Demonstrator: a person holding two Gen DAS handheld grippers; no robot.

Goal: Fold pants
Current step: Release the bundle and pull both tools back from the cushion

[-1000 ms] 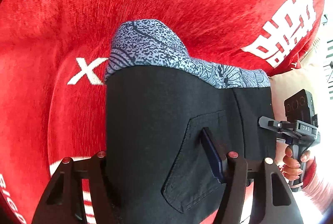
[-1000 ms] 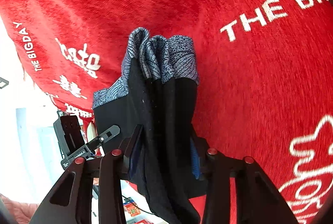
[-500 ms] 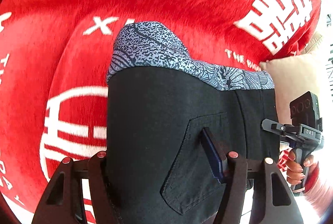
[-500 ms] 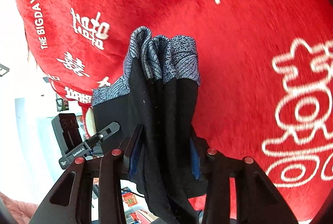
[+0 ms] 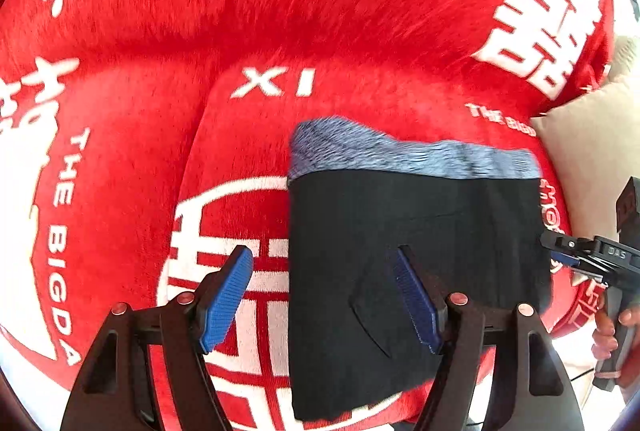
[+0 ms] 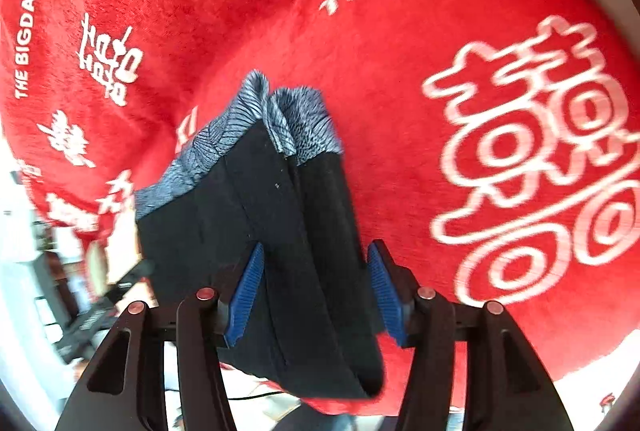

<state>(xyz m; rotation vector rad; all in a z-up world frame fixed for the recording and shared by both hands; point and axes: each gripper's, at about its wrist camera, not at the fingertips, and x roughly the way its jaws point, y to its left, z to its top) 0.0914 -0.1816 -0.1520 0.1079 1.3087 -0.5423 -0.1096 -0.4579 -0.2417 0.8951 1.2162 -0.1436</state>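
Observation:
The folded black pants [image 5: 400, 231] with a blue-grey patterned band [image 5: 400, 155] lie on the red blanket [image 5: 320, 39]. My left gripper [image 5: 322, 255] hovers over their left edge with its jaws opening. Its left pad is over bare blanket and its right pad is above the black cloth, neither pressing. In the right wrist view the stacked pants [image 6: 288, 199] run between the fingers of my right gripper [image 6: 314, 247]. Its jaws are opening and the pads stand just off the cloth. The left wrist view shows that gripper [image 5: 576, 255] at the pants' right edge.
The red plush blanket carries white characters and lettering. A beige cushion [image 5: 592, 159] lies at its right edge. A hand [image 5: 608, 331] holds the right gripper's handle. The blanket's near edge [image 6: 560, 359] drops off to a bright floor with blurred clutter [image 6: 48, 271].
Both grippers were shut on the lifted pants. Now both have opened and the pants have dropped flat on the blanket. Both views have slid across the blanket pattern.

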